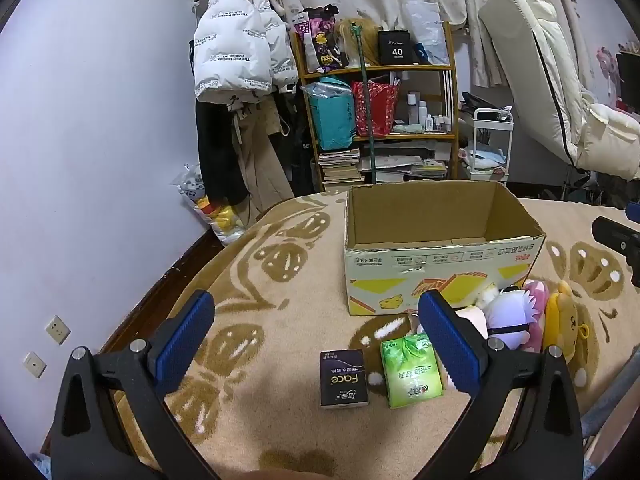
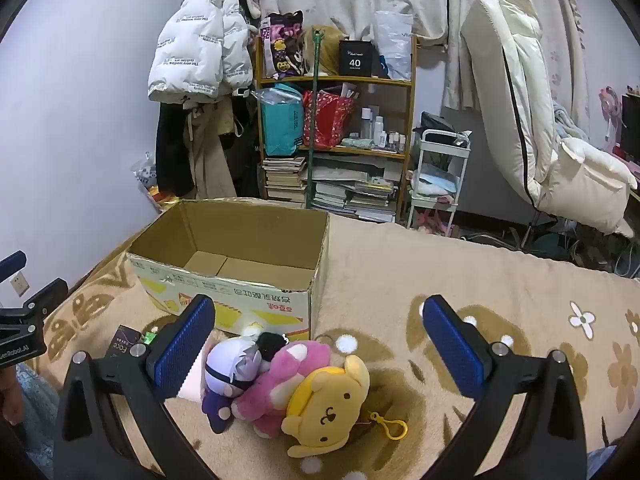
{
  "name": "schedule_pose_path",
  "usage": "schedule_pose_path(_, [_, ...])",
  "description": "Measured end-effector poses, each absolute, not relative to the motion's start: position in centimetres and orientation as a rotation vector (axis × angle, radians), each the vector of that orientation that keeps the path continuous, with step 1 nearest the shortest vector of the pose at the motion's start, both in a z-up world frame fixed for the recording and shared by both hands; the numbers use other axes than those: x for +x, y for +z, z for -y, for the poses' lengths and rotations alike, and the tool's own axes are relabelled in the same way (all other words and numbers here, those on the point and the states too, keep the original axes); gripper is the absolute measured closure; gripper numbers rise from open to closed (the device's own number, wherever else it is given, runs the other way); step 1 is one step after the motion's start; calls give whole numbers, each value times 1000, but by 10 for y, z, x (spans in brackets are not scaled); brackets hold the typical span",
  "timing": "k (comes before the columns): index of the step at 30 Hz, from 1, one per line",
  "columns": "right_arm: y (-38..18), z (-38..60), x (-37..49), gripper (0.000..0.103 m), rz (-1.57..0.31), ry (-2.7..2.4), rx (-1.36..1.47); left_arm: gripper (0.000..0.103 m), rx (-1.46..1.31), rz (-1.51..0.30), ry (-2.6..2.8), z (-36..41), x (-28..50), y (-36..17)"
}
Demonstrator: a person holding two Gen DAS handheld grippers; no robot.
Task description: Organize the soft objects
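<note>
Squarely at the centre of the tan, brown-flowered plush blanket: an open cardboard box with yellow print on its pale front, flaps gone, brown inside bare down to the floor. Just in front of that box, toward its left end: a dark purple tissue pack marked "Face" lying flat, and touching distance to its right a green tissue pack, also flat. In front of the box's right corner, bunched together and touching one another: a purple-and-white plush doll, a pink plush toy, and a yellow plush dog with a yellow plastic clip trailing from it; a small black plush bit wedged between doll and box front, kind unclear. Left gripper hovering above the two tissue packs, blue-padded fingers spread wide, nothing between them. Right gripper hovering over the plush cluster in front of the box, blue pads likewise spread wide, touching none of the toys. Beyond the box, against the wall: a wooden shelf crammed with bags, bottles and stacked books, with a white puffer jacket hanging to its left and a cream recliner chair off to the right.
</note>
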State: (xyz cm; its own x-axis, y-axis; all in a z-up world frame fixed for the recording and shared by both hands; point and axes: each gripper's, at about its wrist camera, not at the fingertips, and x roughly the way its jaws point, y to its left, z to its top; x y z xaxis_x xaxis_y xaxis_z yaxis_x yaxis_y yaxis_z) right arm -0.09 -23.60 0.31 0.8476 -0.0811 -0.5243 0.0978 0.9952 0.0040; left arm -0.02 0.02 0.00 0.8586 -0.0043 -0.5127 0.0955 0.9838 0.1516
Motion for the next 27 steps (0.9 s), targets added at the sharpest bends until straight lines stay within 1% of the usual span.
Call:
schedule_pose_path(21, [4, 236, -1, 0, -553, -96, 30, 2, 179, -540, -50, -1, 0, 0])
schedule_pose_path(27, [4, 237, -2, 0, -553, -95, 29, 2, 181, -538, -52, 0, 0, 7])
